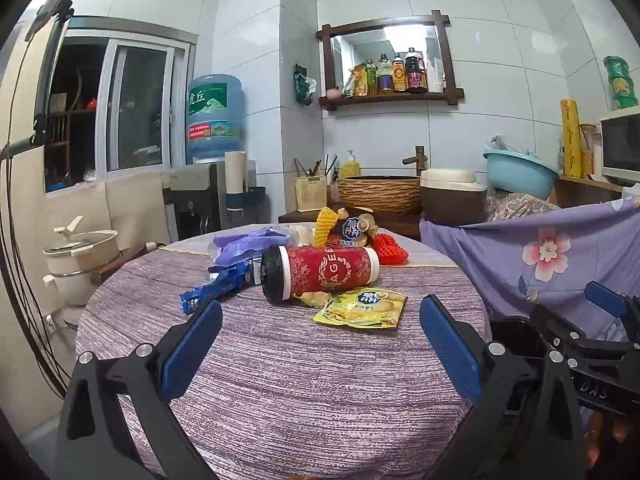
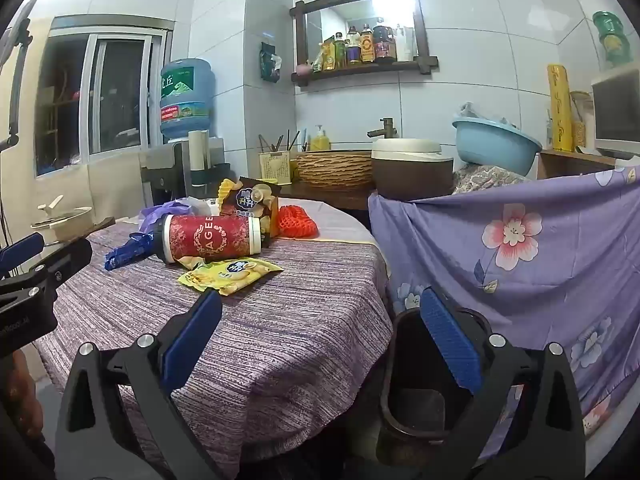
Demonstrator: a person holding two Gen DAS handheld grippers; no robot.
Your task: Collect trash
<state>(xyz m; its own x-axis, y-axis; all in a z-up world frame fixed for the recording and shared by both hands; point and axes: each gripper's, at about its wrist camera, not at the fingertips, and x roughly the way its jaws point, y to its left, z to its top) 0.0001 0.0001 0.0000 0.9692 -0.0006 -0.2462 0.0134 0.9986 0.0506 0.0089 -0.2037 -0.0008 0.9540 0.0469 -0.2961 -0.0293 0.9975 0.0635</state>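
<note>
With both the left gripper (image 1: 320,344) and right gripper (image 2: 320,344) spread wide and empty over the tablecloth (image 1: 280,380), the trash lay mid-table, where the red canister (image 1: 320,272), lying on its side, risked rolling into the yellow wrapper (image 1: 360,306) if nudged.

A round table (image 1: 280,380) is covered with a purple striped cloth (image 2: 288,320). On the cloth, a red can (image 1: 320,274) with a black lid is laid on its side. A yellow snack bag (image 1: 360,308) is seen just in front of it. A blue wrapper (image 1: 208,290) is spread out beside the can. Behind it, a purple bag (image 1: 244,242), a dark snack bag (image 1: 352,228) and a red net (image 1: 390,252) are piled.
</note>
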